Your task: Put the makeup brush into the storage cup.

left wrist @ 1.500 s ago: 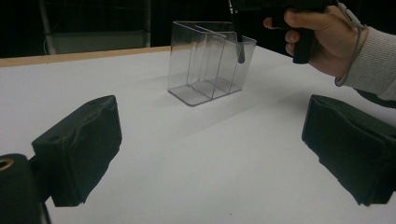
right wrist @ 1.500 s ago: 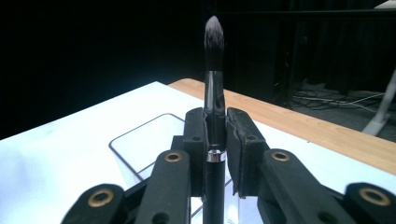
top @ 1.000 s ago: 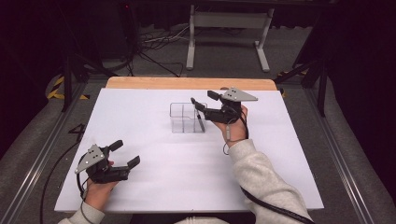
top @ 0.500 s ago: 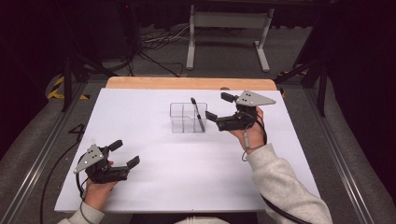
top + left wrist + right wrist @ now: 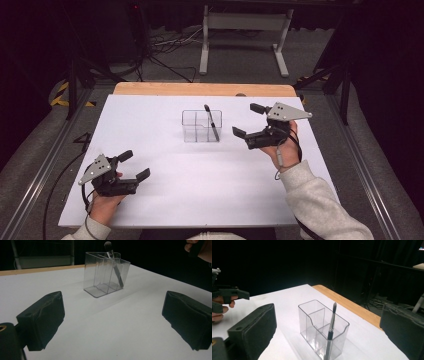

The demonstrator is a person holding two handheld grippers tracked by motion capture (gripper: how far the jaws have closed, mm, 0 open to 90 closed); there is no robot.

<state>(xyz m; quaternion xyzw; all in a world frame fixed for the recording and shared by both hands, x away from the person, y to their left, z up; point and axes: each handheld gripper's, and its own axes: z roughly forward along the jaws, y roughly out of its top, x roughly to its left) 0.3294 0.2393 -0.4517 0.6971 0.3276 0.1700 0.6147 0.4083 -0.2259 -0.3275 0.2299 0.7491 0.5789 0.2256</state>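
Makeup brush (image 5: 212, 121) stands leaning in the end compartment of the clear acrylic organizer (image 5: 201, 126) mid-table; right gripper (image 5: 251, 121), jaws just opened wide and empty, sits beside it, apparently released; left gripper (image 5: 135, 165) rests wide open, idle.

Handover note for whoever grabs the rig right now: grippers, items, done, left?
Right gripper: jaws have just been opening, now wide with nothing between them, hanging to the right of the clear organiser.
Left gripper: open, empty, low over the near left of the white table.
Items: the makeup brush stands leaning in the organiser's right-hand compartment, bristles up; the organiser sits mid-table towards the far edge.
Done: brush is in the organiser and released.
Left: probably nothing beyond pulling the right hand clear; check that the brush stays put.
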